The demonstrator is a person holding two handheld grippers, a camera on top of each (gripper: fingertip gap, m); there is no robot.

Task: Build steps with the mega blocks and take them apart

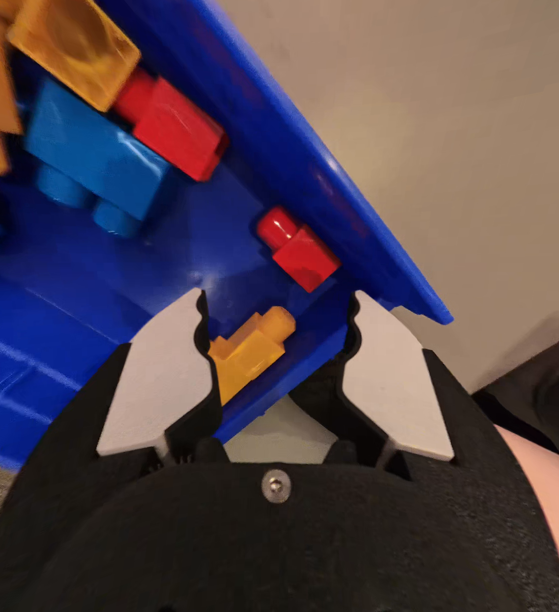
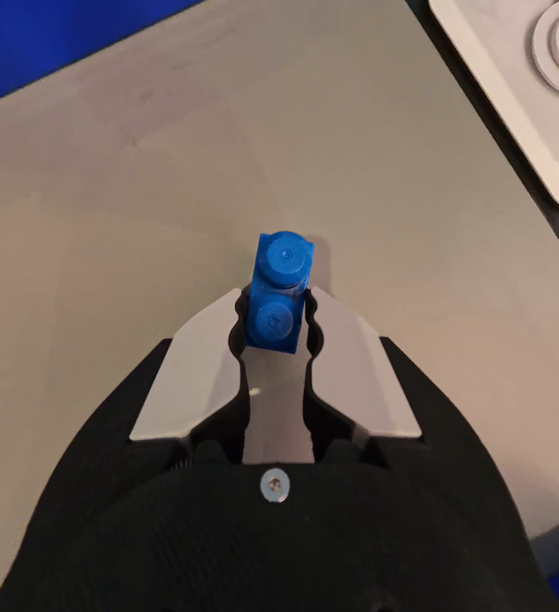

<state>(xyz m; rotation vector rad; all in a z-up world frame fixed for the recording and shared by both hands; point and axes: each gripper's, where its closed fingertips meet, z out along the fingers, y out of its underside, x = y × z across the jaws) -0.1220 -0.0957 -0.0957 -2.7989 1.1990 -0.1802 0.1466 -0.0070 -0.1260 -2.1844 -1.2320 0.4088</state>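
Note:
In the left wrist view a blue bin (image 1: 304, 159) holds loose mega blocks: a small orange block (image 1: 248, 351), a small red block (image 1: 299, 248), a larger red block (image 1: 175, 129), a blue two-stud block (image 1: 99, 155) and orange blocks (image 1: 72, 49). My left gripper (image 1: 278, 293) is open over the bin's near corner. The small orange block lies between its fingers, against the left one. In the right wrist view my right gripper (image 2: 274, 291) is shut on a blue two-stud block (image 2: 279, 288), studs facing the camera, over the beige table (image 2: 139, 215).
A white tray (image 2: 503, 109) with a round white piece lies beyond the table's right edge. The blue bin's side (image 2: 23, 43) shows at the top left of the right wrist view. A person's forearm (image 1: 553, 496) is at the lower right of the left wrist view. The left gripper's tips are roughly 30 centimeters from the right gripper's.

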